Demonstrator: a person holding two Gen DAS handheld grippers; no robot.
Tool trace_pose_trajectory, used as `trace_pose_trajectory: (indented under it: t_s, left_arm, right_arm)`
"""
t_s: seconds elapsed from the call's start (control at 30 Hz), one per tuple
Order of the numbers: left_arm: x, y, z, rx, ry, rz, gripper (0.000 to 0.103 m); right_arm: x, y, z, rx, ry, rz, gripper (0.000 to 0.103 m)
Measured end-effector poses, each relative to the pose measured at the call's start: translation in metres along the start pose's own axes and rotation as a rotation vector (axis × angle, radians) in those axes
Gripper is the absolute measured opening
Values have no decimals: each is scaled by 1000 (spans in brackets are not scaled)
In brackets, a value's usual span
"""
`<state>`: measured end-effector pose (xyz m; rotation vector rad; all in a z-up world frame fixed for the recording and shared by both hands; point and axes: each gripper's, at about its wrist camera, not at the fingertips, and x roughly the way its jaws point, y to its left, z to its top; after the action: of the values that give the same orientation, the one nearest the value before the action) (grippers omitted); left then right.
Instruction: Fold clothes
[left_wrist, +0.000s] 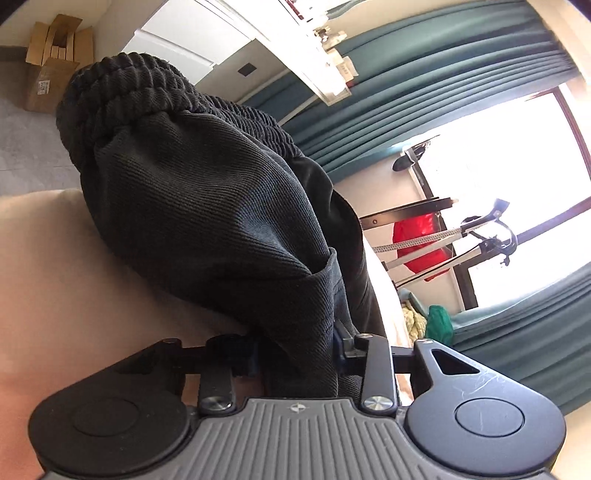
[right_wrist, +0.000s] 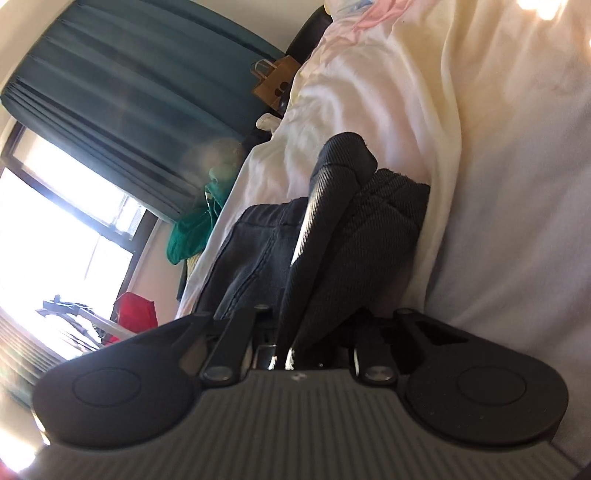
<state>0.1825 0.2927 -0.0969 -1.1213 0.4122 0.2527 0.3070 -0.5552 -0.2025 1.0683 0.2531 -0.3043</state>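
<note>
A pair of dark grey twill trousers (left_wrist: 207, 192) with a ribbed elastic waistband fills the left wrist view, bunched over a cream bed cover (left_wrist: 55, 277). My left gripper (left_wrist: 297, 350) is shut on a thick fold of that cloth, and its blue pads (left_wrist: 339, 345) press in from both sides. In the right wrist view the same dark trousers (right_wrist: 376, 236) lie against the pale bedding (right_wrist: 369, 110). A narrow raised fold runs back into my right gripper (right_wrist: 291, 332), which is shut on it. The cloth hides the fingertips.
Teal curtains (left_wrist: 424, 92) frame a bright window. A drying rack (left_wrist: 443, 240) with a red item (left_wrist: 417, 240) stands by it, near a green cloth (left_wrist: 439, 325). Cardboard boxes (left_wrist: 55, 62) and a white cabinet (left_wrist: 192, 40) stand far off. A paper bag (right_wrist: 275, 83) sits beyond the bed.
</note>
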Motion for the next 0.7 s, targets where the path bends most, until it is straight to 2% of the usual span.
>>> trace_pose_trajectory:
  t_s: [0.07, 0.13, 0.4, 0.53, 0.7]
  left_arm:
    - [-4, -5, 1, 6, -24, -19, 17]
    - [-13, -13, 2, 52, -55, -31, 14]
    - [-64, -44, -4, 227, -144, -106, 11]
    - [-95, -40, -4, 186, -138, -118, 11]
    - [-132, -25, -4, 151, -85, -49, 12]
  right_arm:
    - [-5, 5, 1, -7, -17, -15, 12]
    - [-15, 5, 2, 10, -25, -25, 11]
    - [-97, 1, 15, 64, -51, -60, 11]
    - [-141, -6, 23, 94, -50, -80, 11]
    - [-189, -19, 33, 122, -15, -98, 11]
